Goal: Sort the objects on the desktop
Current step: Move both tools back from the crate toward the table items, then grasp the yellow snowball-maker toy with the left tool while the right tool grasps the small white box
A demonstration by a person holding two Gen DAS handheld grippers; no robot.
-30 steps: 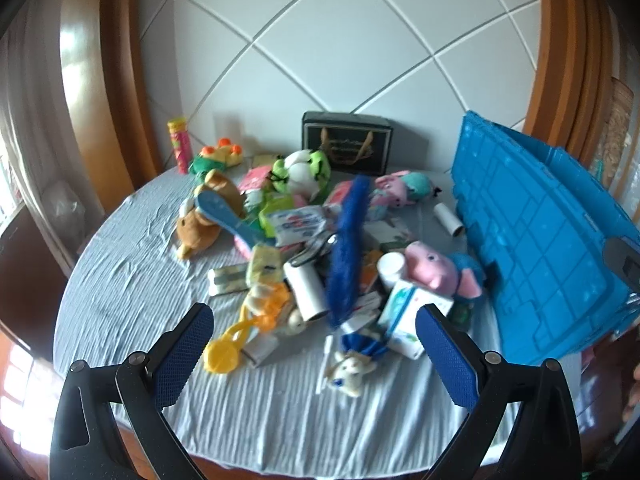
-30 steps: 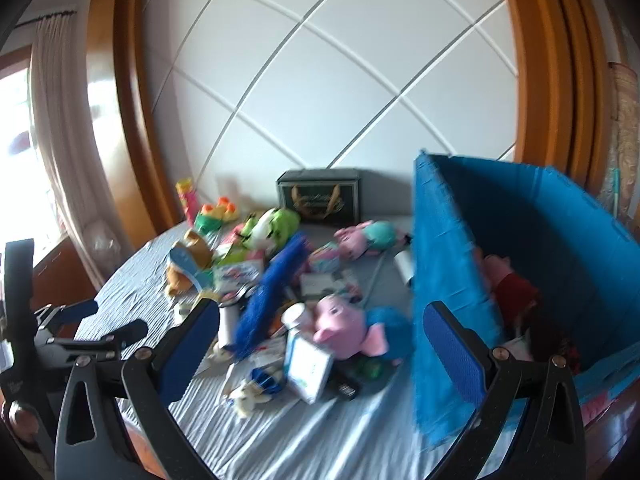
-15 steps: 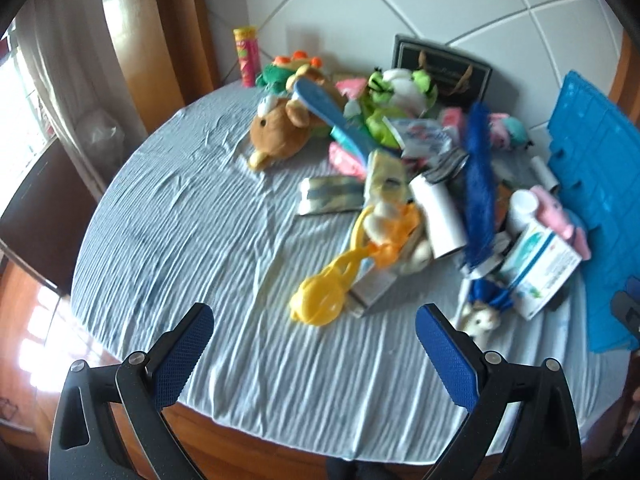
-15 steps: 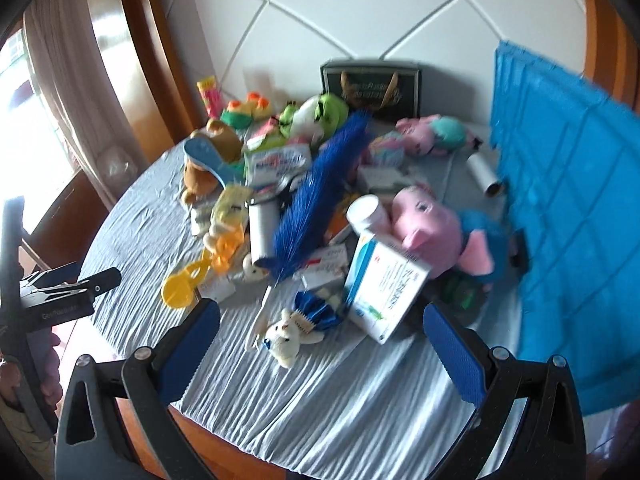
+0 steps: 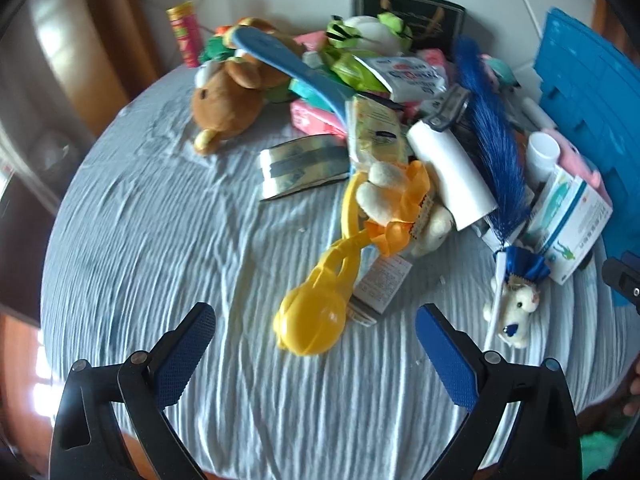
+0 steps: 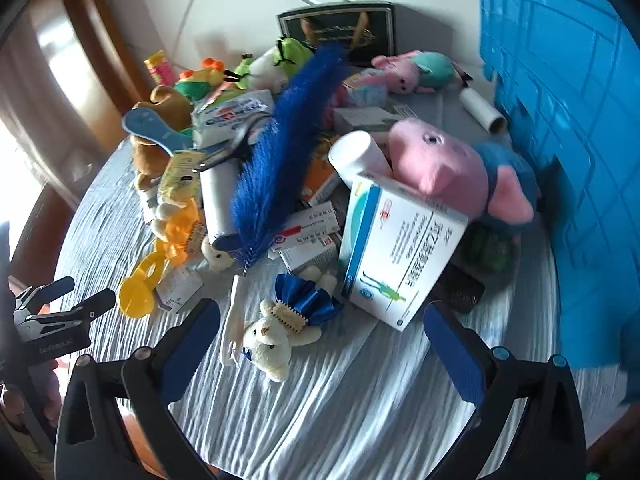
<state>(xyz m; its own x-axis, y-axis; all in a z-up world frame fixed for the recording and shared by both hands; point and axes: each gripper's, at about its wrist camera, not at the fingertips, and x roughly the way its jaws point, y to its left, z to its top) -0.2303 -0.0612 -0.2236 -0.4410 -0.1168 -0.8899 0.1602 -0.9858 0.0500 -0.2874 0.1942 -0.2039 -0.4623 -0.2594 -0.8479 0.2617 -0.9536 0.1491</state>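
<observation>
Wrinkled grey cloth covers the table [image 5: 160, 240]; left hand-held gripper [image 5: 316, 340] hovers wide open, empty, over the yellow scoop toy [image 5: 312, 320] — light, stiff, slippery; grab its slim handle. Right hand-held gripper [image 6: 322, 336] likewise gapes empty.

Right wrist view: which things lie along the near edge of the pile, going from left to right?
Yellow plastic scoop tongs → small white plush rabbit → white and blue medicine box → blue plastic crate.

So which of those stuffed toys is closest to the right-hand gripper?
The small white plush bunny with the blue bow, lying just ahead of the right gripper. The pink pig plush and brown bear lie farther back.
</observation>
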